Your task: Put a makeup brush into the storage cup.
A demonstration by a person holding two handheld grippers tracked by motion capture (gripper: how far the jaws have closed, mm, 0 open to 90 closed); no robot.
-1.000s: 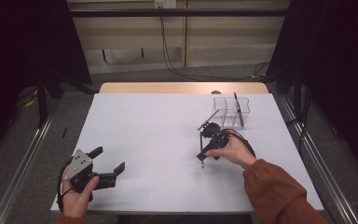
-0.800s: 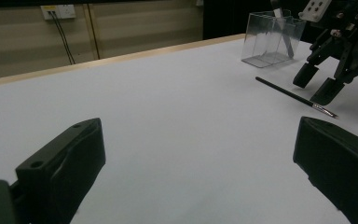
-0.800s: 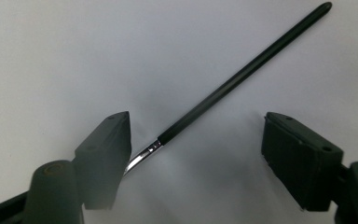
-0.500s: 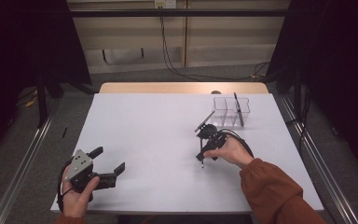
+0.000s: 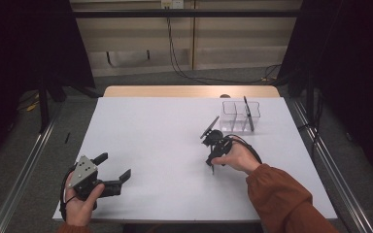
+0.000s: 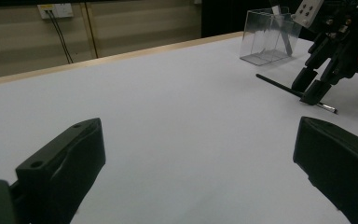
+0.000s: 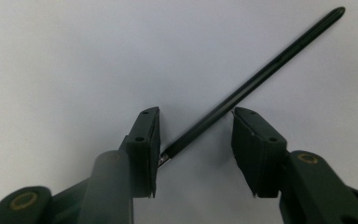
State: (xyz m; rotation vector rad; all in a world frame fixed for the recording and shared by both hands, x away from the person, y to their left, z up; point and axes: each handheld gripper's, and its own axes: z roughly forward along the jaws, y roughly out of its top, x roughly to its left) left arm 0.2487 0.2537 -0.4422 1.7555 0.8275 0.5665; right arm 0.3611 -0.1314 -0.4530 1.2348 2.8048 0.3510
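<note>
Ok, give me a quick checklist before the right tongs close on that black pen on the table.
1. Black pen between the jaws of the right tongs: ok, it crosses the gap at a slant.
2. Grip made: not ok; the jaws have just been closing, and a gap remains on both sides of the pen.
3. Pen flat on the white table: ok.
4. Clear box upright beyond the pen: ok, one dark pen already stands in it.
5. Left tongs open, apart from the work: ok.
6. Free room in the box: cannot tell.
</note>
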